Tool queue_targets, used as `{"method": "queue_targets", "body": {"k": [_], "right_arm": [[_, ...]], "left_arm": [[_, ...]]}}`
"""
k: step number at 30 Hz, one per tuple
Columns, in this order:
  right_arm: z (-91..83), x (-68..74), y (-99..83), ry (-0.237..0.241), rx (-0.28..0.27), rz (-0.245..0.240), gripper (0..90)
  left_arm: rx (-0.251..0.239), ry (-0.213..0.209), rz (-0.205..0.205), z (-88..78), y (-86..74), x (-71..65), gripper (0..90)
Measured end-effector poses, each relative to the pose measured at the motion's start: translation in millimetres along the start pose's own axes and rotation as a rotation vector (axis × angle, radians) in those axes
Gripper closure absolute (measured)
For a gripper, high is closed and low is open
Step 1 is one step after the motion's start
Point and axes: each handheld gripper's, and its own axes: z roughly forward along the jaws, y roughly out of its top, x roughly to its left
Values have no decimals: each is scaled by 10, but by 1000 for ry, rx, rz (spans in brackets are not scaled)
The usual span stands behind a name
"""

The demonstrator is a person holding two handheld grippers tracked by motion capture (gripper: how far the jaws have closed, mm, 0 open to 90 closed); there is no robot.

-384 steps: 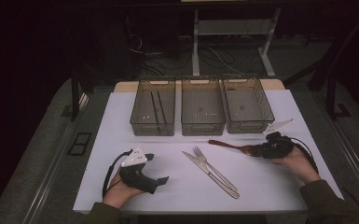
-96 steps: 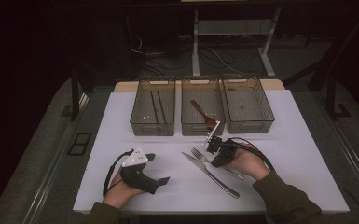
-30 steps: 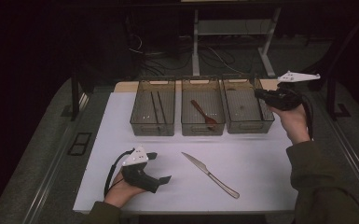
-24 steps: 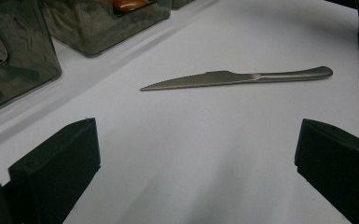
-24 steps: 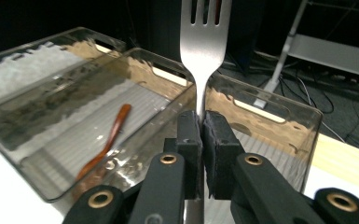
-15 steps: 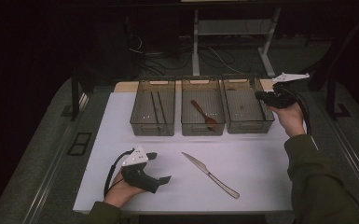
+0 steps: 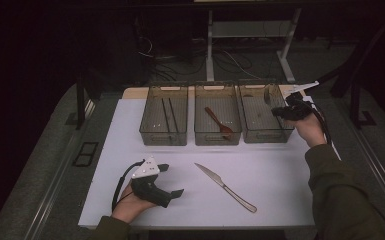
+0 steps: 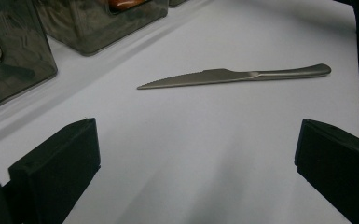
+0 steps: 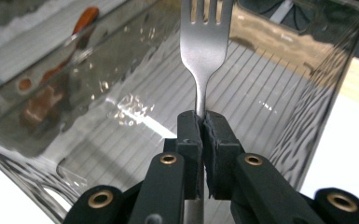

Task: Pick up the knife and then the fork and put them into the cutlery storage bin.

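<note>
My right gripper (image 7: 277, 106) is shut on the neck of a metal fork (image 9: 204, 42), held over the right clear bin (image 7: 260, 134) with its tines pointing toward the far end. In the right gripper view the pads (image 9: 189, 133) pinch the fork above the bin's ribbed floor (image 9: 242, 93). A metal knife (image 7: 225, 187) lies on the white mat near the front. My left gripper (image 7: 172, 180) rests on the mat at the front left, open, with the knife (image 8: 233, 77) a little ahead of its jaws.
Three clear bins stand in a row at the back of the mat. The left bin (image 7: 152, 135) holds chopsticks and the middle bin (image 7: 200, 136) a wooden spoon (image 7: 218, 122). The mat's right edge (image 7: 332, 147) is close to my right forearm.
My right gripper has sunk a little and shifted left with the fork, closer over the right bin. The left gripper and the knife have stayed put.
</note>
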Motion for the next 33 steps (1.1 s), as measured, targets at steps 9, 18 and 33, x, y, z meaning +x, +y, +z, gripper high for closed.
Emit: {"method": "queue_targets", "body": {"k": [9,18,33], "right_arm": [[111,-5,-14,-7,61,11,781],[-8,-3,6,49,-6,77,546],[-479,480,-126,123,-54,53,488]], "left_arm": [[-2,-1,0,-2,1,-3,0],[3,-2,3,0,2,-9,0],[10,-1,2,9,4,-20,0]]}}
